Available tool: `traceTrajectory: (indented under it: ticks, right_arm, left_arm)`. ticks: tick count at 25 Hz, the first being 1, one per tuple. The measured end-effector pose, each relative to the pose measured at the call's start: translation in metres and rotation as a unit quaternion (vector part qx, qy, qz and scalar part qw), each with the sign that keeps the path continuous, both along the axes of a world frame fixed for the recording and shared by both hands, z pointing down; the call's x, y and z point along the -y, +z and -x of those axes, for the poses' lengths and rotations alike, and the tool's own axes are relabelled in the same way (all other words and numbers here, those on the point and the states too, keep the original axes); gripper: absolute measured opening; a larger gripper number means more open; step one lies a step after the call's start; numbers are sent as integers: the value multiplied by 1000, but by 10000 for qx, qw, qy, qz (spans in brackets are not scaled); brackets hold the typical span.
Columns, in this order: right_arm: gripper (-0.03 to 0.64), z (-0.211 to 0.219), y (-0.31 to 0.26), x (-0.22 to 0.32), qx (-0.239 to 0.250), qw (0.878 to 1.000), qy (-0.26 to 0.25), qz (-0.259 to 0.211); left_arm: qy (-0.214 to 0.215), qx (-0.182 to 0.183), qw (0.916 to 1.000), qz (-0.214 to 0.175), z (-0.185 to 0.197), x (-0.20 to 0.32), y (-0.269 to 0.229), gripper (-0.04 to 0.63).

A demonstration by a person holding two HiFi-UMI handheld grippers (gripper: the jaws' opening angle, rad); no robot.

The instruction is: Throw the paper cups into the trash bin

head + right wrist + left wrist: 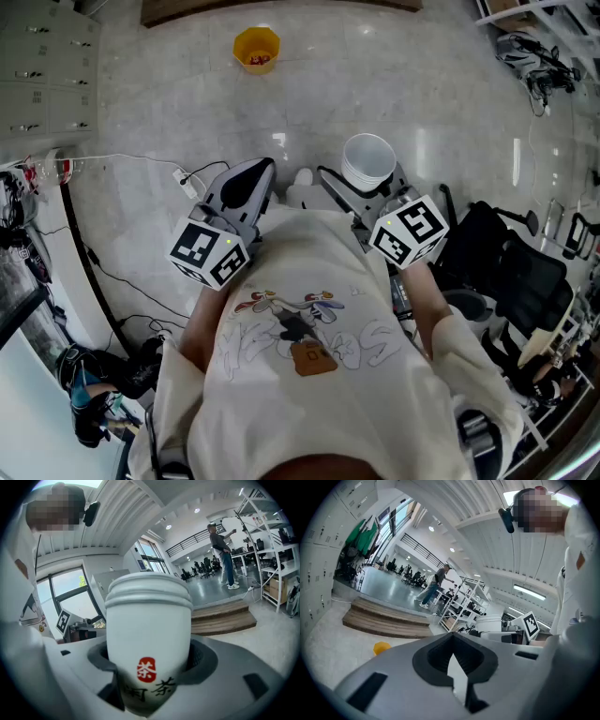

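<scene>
a: right gripper [377,187] state?
b: jaws wide, clamped low on the white paper cup [149,634]. left gripper [457,665] closed, nothing in it.
a: cup heading?
b: at my chest, mouth up, long axis roughly upright along the jaws. yellow bin [256,49] is well ahead on the floor. i'd carry right over it before letting go, gripping lightly.

A big open lab or workshop hall — pale polished floor [422,84], grey lockers [47,66] along one wall, metal shelving racks [461,604] full of gear, a low wooden platform [384,623], black office chairs [525,272] and loose cables [122,157] underfoot. A person [438,577] stands at the shelves under strip lights [528,592].
</scene>
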State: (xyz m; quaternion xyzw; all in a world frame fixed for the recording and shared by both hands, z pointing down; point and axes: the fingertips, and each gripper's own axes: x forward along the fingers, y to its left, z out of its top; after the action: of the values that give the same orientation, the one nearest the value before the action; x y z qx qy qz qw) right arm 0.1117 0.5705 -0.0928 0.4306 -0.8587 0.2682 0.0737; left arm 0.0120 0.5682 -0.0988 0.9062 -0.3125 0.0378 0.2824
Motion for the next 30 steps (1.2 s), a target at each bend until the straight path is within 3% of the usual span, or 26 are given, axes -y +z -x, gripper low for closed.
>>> traceTrajectory:
  ticks: [13, 20, 26, 30]
  right_arm:
    - [331, 22, -7, 1, 291, 9994, -141, -87]
    - [330, -14, -13, -6, 488, 9987, 73, -96]
    - [330, -38, 8, 8, 452, 9989, 137, -80]
    - [330, -43, 13, 27, 381, 9993, 35, -41]
  left_arm:
    - [-90, 6, 9999, 92, 16, 0, 3, 6]
    - [73, 16, 9999, 121, -16, 1, -3, 6]
    - [32, -13, 9987, 512, -42, -4, 13, 6]
    - [93, 165, 9989, 435, -55, 18, 10, 6]
